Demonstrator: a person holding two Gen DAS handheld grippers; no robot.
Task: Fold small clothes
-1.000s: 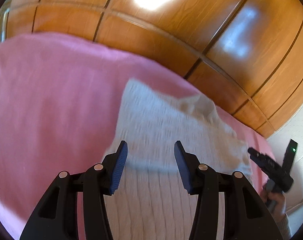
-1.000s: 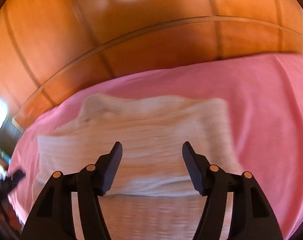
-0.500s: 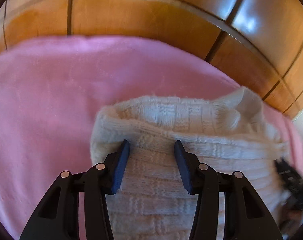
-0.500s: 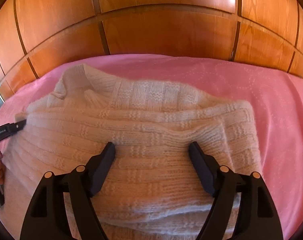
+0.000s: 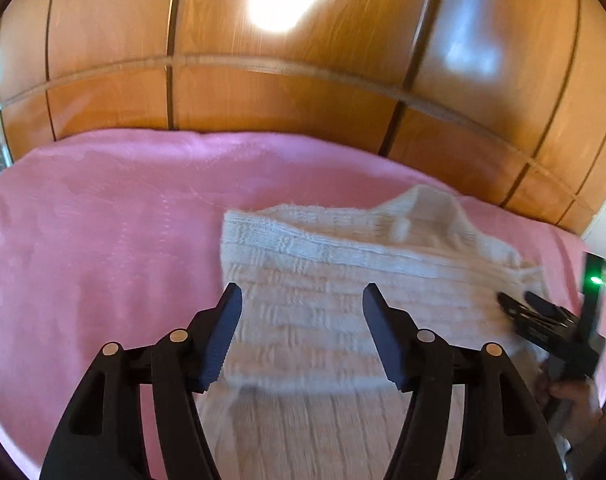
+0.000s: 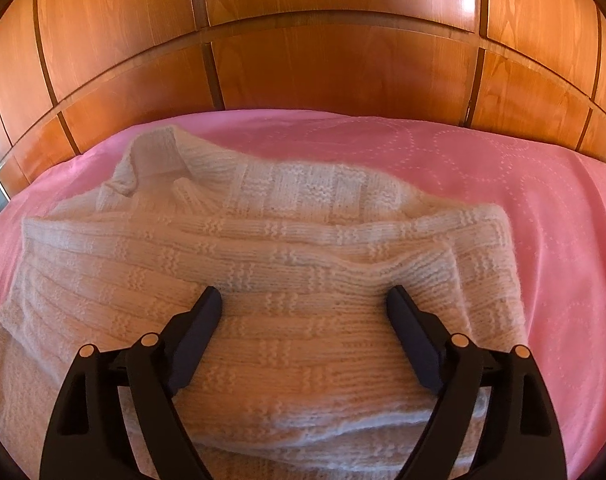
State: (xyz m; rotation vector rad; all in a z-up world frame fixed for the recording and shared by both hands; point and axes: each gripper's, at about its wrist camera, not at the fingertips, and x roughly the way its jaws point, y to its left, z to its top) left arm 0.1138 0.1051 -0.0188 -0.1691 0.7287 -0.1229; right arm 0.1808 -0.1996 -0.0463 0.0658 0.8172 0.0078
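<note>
A cream knitted sweater [image 5: 323, 264] lies folded on the pink bedspread [image 5: 103, 220], collar at the far side. My left gripper [image 5: 301, 296] hovers over the sweater's left part; its jaws are opening and only flat knit shows below the gap, nothing pinched. In the right wrist view the sweater [image 6: 283, 232] fills the middle, with a sleeve fold running across it. My right gripper [image 6: 303, 294] sits low over the front layer just before that fold, its jaws opening wide and gripping nothing. The right gripper [image 5: 519, 308] also shows at the sweater's right edge, held by a hand [image 5: 571, 392].
Glossy wooden wardrobe panels [image 6: 323, 60] rise right behind the bed. Pink bedspread [image 6: 543, 208] stretches bare to the right of the sweater, and to its left in the left wrist view. The bed's edge curves away at the lower left [image 5: 7, 408].
The left gripper has pulled back from the sweater's folded edge and its jaws have spread wider. The right gripper came down closer to the sweater, then stayed while its jaws widened.
</note>
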